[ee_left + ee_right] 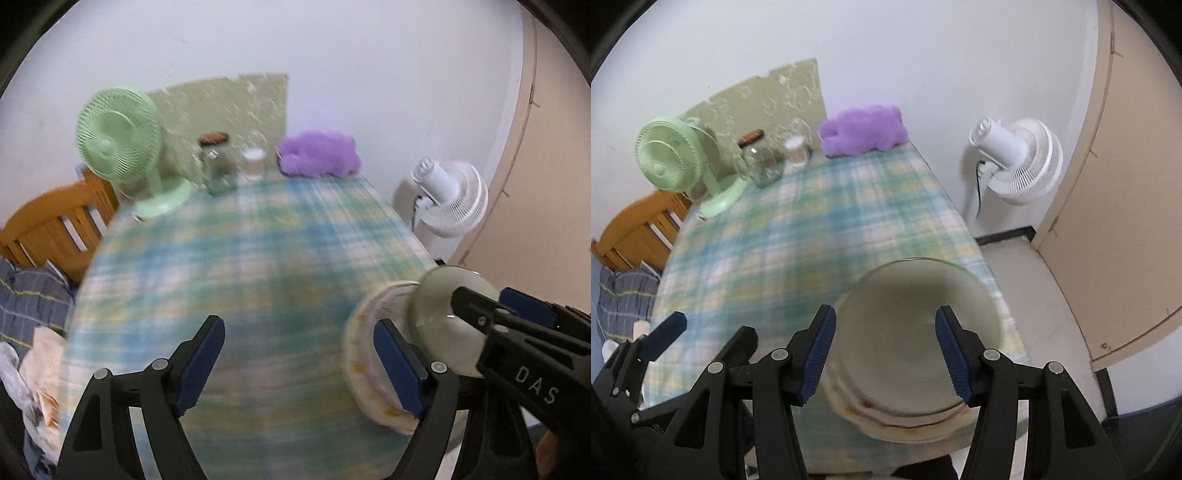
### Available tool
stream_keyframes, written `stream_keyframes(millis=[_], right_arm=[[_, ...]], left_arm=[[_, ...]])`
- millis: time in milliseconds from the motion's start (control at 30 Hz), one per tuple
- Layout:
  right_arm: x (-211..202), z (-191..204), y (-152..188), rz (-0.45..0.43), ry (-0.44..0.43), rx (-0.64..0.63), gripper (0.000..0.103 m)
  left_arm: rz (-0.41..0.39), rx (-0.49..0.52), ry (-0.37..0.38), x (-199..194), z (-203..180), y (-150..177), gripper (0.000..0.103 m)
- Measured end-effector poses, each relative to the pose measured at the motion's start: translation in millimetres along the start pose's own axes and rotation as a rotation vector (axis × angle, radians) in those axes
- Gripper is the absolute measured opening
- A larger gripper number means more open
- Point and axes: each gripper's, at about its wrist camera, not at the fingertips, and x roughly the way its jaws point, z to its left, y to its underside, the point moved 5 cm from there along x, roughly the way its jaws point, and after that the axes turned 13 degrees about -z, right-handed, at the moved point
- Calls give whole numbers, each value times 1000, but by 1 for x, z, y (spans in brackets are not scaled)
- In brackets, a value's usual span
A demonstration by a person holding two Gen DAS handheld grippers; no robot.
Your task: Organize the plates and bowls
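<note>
Your right tongs (884, 354) gape around the bowl (916, 332), which sits in the plate (905, 428) at the bench's (812, 229) near right edge; left tongs (299, 363) open, empty, alongside

A glass bowl (919, 332), clear with a greenish tint, stands upright on a cream plate (908, 428) at the near right corner of the table. The plate carries an orange-red line around its scalloped rim. Both are motion-blurred, so the bowl seems to rest in the plate's centre, though contact is hard to confirm. Seen from the left wrist, the bowl (443, 314) shows its rounded side.
</note>
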Motion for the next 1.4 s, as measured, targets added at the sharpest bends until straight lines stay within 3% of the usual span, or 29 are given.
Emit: stream_keyframes(millis=[133,300,500,900,1133,1400], right_arm=[[-12,32,7,-81,-16,-18,71],[-16,67,24,-145,-66,-70,72],[-19,80,52,-197,-106,-110,73],[-46,91,102,-204,-141,-121,73],[-60,88,110,-231,-120,-114,73],[-68,85,112,-244,-99,-114,73]], left_arm=[[-70,15,-41,-15,43,8,91],[-69,4,-105,-20,81,34,92],[-98,-46,-120,-35,103,64,93],[-135,-72,-156,-77,104,103,101],[-181,-69,-149,-93,101,105,102],[-178,-78,-139,-93,103,106,103]])
